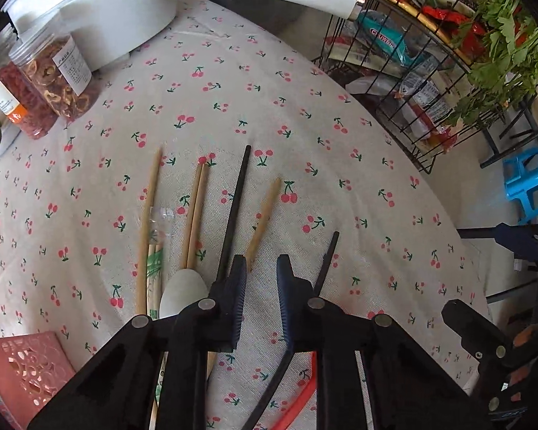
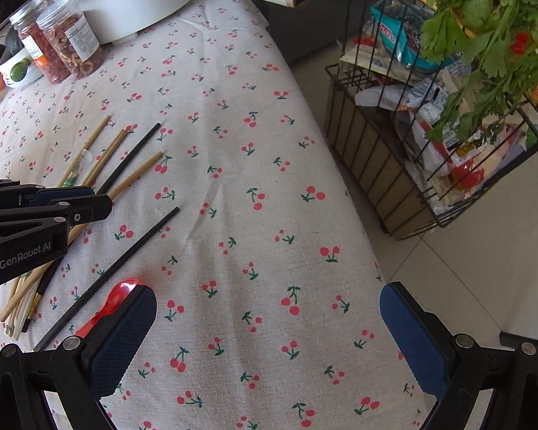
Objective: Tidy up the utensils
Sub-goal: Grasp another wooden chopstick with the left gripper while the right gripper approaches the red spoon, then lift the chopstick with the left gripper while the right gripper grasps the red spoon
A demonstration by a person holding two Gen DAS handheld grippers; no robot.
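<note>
Several wooden chopsticks (image 1: 197, 211) and two black chopsticks (image 1: 235, 211) lie side by side on the cherry-print tablecloth (image 1: 233, 89). A pale spoon (image 1: 183, 292) lies among them. My left gripper (image 1: 261, 268) hovers just over their near ends, jaws a little apart with nothing between them; it also shows in the right wrist view (image 2: 89, 199). My right gripper (image 2: 267, 326) is wide open and empty over bare cloth. A red spoon (image 2: 120, 295) and a black chopstick (image 2: 125, 265) lie beside its left finger.
A pink perforated basket (image 1: 25, 369) sits at the near left. Two jars of dried food (image 1: 53, 79) and a white pot (image 1: 100, 10) with a long handle stand at the back. A black wire rack (image 2: 430, 114) with packets and greens stands off the table's right edge.
</note>
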